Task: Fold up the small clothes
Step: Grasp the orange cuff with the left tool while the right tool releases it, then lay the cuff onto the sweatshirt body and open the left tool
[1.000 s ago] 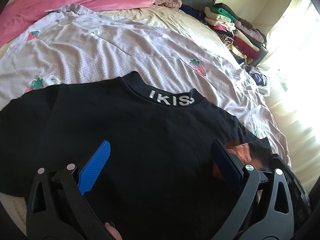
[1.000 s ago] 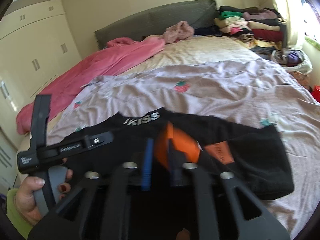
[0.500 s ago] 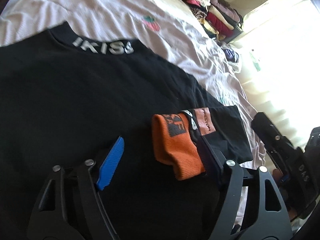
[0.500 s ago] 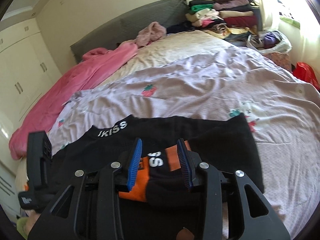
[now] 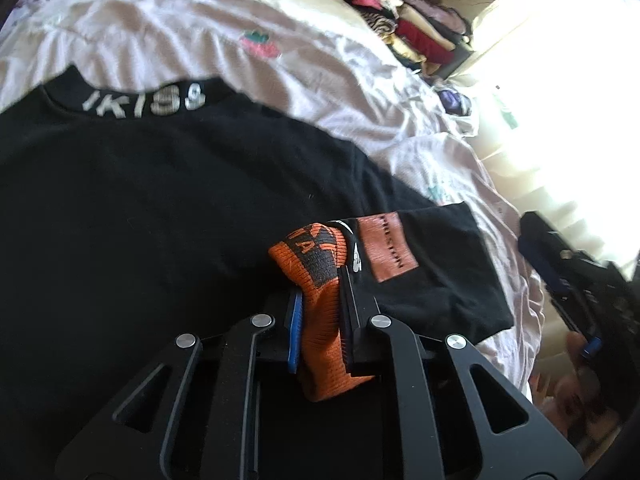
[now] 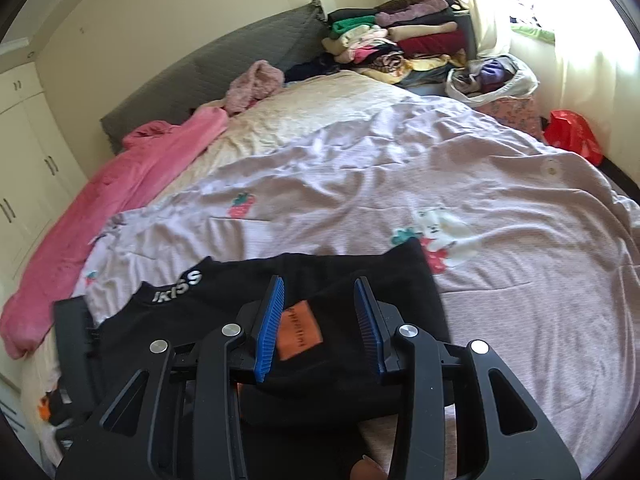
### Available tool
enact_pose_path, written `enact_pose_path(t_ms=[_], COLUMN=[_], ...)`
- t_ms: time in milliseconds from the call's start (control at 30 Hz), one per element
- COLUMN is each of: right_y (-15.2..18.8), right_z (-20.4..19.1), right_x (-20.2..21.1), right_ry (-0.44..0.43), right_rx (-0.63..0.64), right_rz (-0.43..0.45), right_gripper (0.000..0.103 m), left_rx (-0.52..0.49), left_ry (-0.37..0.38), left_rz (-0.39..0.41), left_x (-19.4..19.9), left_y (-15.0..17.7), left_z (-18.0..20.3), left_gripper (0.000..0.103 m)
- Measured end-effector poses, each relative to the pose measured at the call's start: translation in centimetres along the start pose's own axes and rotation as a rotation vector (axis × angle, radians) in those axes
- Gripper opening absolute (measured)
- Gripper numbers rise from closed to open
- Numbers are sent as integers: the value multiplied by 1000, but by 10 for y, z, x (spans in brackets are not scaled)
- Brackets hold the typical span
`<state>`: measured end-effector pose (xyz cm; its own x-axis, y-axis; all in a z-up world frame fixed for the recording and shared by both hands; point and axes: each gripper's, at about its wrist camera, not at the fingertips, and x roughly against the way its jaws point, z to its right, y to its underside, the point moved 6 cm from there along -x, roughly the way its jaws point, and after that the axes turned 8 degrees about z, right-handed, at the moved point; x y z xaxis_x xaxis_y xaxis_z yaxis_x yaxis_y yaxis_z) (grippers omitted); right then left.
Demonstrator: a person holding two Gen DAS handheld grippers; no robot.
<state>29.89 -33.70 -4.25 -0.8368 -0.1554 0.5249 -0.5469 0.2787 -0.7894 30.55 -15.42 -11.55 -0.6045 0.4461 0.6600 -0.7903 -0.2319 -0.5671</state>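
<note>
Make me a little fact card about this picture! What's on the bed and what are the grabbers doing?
place: bed with lilac strawberry sheet
main garment: black top, lying flat
small item: orange sock
left gripper: just closed, pinching the orange sock
right gripper: open above the top's orange patch
background: pink blanket, stack of clothes

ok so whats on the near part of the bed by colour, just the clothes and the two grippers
black: 1, the black top
orange and black: 1, the sock, pinched in the left gripper
black with blue pads: 2, that left gripper and the right gripper, whose jaws stand apart over the top's orange patch
total: 4
</note>
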Motion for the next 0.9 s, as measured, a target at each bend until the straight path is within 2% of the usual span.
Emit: enact_pose_path(t_ms=[267,433,700,900], right_y=[-3,-2,0,4], right_z=[8,5,3,-15], right_x=[3,3,1,0], right_ry=[21,19,33,3], right_rx=[-11,5,19,89], right_rz=[14,14,9,3], right_gripper=[39,39,39,39], left_rx=[-16,-29,7,39], left_ry=[-20,-86,-135,-172], left_rz=[128,184,222,224], left_x=[64,100,134,148], left_y=[-39,-52,-55,-54], left_z=[-22,-45,-84,-111], left_gripper=[8,8,8,8])
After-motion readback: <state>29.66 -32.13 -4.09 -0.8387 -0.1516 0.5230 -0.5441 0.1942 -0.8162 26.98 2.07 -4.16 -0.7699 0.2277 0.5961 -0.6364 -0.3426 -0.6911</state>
